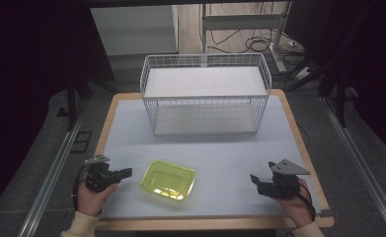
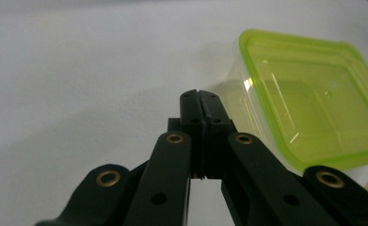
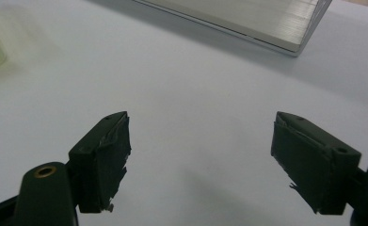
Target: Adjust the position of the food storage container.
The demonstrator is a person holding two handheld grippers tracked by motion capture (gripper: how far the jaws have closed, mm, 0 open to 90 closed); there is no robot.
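While pressed closed, the left hand-held gripper (image 2: 201,96) sits just beside the tub's rim (image 2: 247,70).

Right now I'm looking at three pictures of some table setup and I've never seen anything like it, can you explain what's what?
A person sits at a table holding a hand-operated two-jaw gripper in each hand. The wide picture comes from a camera above, looking down. The other two come from cameras riding on each gripper, looking along its black jaws. On the table stand a white wire basket at the far side and an empty yellow-green plastic container near the person. The left gripper is shut on nothing, pointing toward the container. The right gripper is open and holds nothing.
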